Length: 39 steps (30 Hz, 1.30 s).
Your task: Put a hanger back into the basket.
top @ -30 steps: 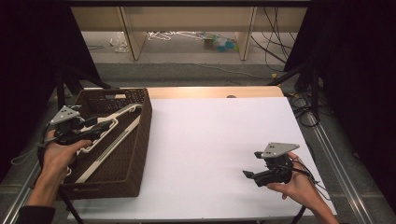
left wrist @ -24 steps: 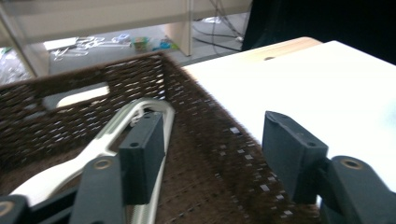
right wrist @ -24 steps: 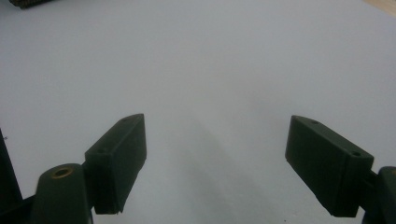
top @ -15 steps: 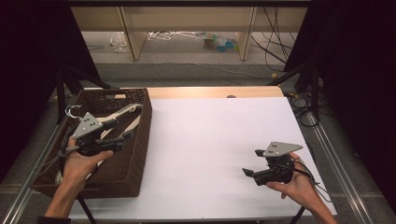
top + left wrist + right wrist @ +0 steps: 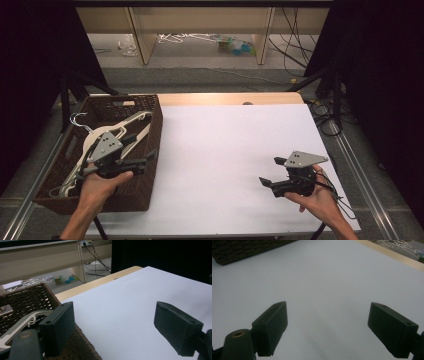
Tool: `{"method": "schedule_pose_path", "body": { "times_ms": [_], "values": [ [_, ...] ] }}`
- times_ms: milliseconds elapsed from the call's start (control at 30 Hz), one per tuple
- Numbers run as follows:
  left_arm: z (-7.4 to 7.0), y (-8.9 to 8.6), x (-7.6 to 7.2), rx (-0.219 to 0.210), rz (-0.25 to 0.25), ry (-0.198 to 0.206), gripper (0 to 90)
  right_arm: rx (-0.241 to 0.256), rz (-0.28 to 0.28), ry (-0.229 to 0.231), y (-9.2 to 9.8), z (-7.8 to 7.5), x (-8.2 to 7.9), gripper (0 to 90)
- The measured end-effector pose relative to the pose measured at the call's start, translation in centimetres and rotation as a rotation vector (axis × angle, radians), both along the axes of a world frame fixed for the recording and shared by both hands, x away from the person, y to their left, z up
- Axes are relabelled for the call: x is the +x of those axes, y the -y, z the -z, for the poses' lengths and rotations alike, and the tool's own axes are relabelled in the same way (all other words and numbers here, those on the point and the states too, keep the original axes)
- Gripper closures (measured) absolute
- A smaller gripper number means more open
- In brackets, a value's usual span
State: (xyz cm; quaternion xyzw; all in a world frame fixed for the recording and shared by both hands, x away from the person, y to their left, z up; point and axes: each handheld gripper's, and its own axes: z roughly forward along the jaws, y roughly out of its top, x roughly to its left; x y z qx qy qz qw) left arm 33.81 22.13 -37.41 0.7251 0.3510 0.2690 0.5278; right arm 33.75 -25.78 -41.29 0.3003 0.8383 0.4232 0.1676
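A dark brown wicker basket stands at the table's left edge with cream plastic hangers lying in it. My left gripper hovers over the basket's right rim, open and holding nothing, pointing toward the table. In the left gripper view, the left gripper has its jaws wide apart, with the basket and a hanger at the lower left. My right gripper rests low over the white table top near the front right, open and holding nothing. Bare white surface lies between the jaws of the right gripper.
The table's wooden far edge runs behind the white sheet. Beyond it, on the floor, lie more white hangers and small coloured items. Cables hang off the right side. The basket's corner shows in the right gripper view.
My left gripper has swung right, from above the basket's left side to its right rim, and is still open. The right gripper has stayed put.
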Motion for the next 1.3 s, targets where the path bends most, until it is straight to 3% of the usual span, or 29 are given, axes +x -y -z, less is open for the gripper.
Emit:
{"method": "schedule_pose_path", "body": {
  "times_ms": [133,300,433,700,900,1000,1067,1300],
  "values": [
    [0.3,0.7,-0.4,-0.005,0.028,0.01,16.8,0.001,0.004,0.014,-0.1,0.1,0.1,17.3],
    [0.3,1.3,-1.1,-0.013,0.024,0.015,16.8,0.004,0.005,0.013,-0.2,0.1,0.0,17.3],
    [0.2,1.6,-1.8,0.011,0.028,0.032,16.8,0.001,0.002,0.016,-0.2,0.1,0.0,17.3],
    [-0.2,3.2,-4.0,-0.009,0.091,0.036,16.9,0.0,0.004,0.031,-0.3,0.0,-0.3,17.3],
    [1.2,5.0,-5.5,0.005,0.136,0.023,16.9,0.015,0.007,0.038,-0.4,-0.1,-0.8,17.3],
    [2.0,6.0,-6.0,0.037,0.172,0.027,16.9,0.073,0.008,0.029,-0.5,0.0,-1.0,17.4],
    [2.3,6.3,-6.2,0.053,0.182,0.03,16.9,0.073,0.007,0.034,-0.6,0.2,-1.3,17.4],
    [3.1,6.1,-6.3,0.04,0.16,0.044,16.9,0.094,0.007,0.044,-0.6,0.5,-2.5,17.3]
  ]
}}
